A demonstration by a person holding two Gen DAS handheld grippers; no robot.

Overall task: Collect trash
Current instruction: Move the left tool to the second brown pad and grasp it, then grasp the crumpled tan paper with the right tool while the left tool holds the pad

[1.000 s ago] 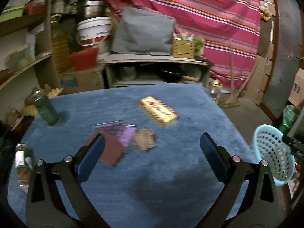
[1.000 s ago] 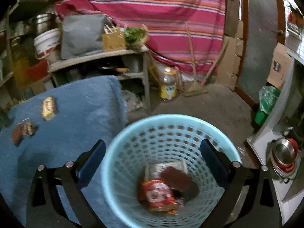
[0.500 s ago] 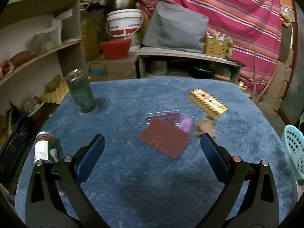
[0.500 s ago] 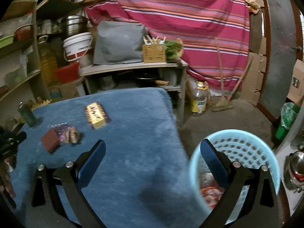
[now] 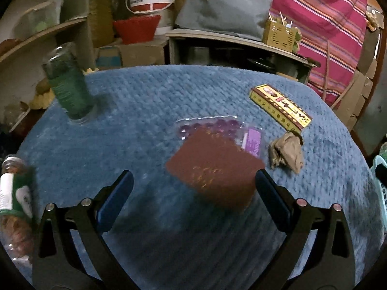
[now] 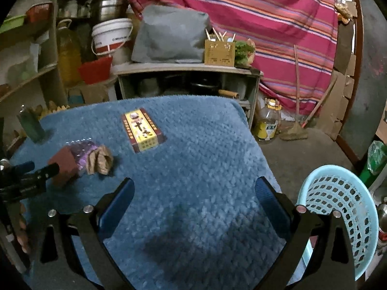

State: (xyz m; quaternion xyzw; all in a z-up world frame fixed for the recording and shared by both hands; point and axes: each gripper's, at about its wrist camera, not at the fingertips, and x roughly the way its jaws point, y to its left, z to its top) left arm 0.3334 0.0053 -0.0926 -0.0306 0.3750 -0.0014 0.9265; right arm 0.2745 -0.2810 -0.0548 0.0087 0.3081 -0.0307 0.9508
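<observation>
- We saw the left hand-held gripper [image 5: 192, 194] spread wide, empty, over the table [image 5: 145, 101].
- The brown packet [image 5: 214, 166] lay just ahead between its fingers, long axis running near-right to far-left.
- The right hand-held gripper [image 6: 193, 197] was likewise wide, holding nothing.

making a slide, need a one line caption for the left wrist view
Open left gripper hovers over a brown card lying on a purple packet, with crumpled paper beside them.
</observation>
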